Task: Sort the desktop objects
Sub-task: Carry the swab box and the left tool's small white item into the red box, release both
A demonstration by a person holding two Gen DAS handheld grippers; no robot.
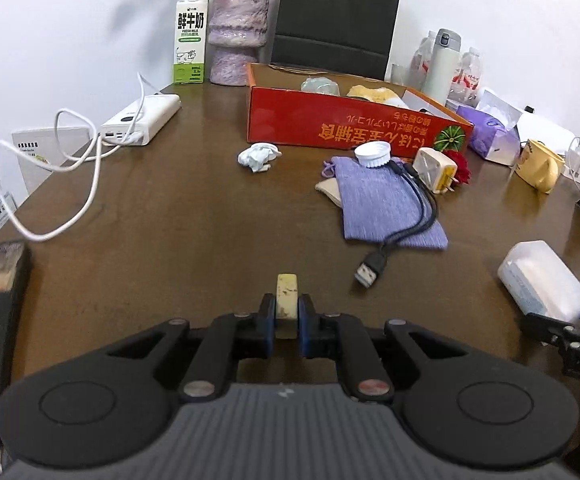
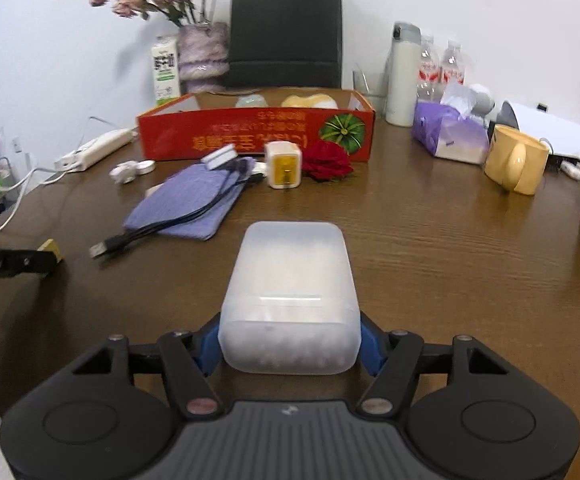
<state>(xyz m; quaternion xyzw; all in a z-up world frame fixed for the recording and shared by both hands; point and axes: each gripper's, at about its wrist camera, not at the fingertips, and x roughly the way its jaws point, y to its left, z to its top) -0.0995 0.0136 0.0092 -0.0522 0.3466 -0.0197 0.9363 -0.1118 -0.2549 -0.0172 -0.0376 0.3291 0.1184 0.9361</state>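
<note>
My left gripper [image 1: 287,320] is shut on a small yellowish block [image 1: 286,300], held above the brown table [image 1: 170,216]; the same block [image 2: 52,249] shows at the left edge of the right wrist view. A frosted white plastic box [image 2: 290,300] sits between the blue pads of my right gripper [image 2: 290,344], which press on its two sides; this box [image 1: 542,286] also appears at the right in the left wrist view. Farther back lie a purple cloth pouch [image 1: 386,204], a black USB cable [image 1: 370,272], a white cap [image 1: 373,154], a crumpled tissue [image 1: 258,157] and a yellow charger plug [image 1: 436,168].
An open red cardboard box [image 1: 354,128] with soft items stands at the back. Behind it are a milk carton [image 1: 190,36], a purple vase [image 1: 236,32] and a black bag [image 1: 334,20]. A white power bank [image 1: 142,120] with cord lies left; a yellow mug [image 2: 516,158] and tissue pack [image 2: 448,134] right.
</note>
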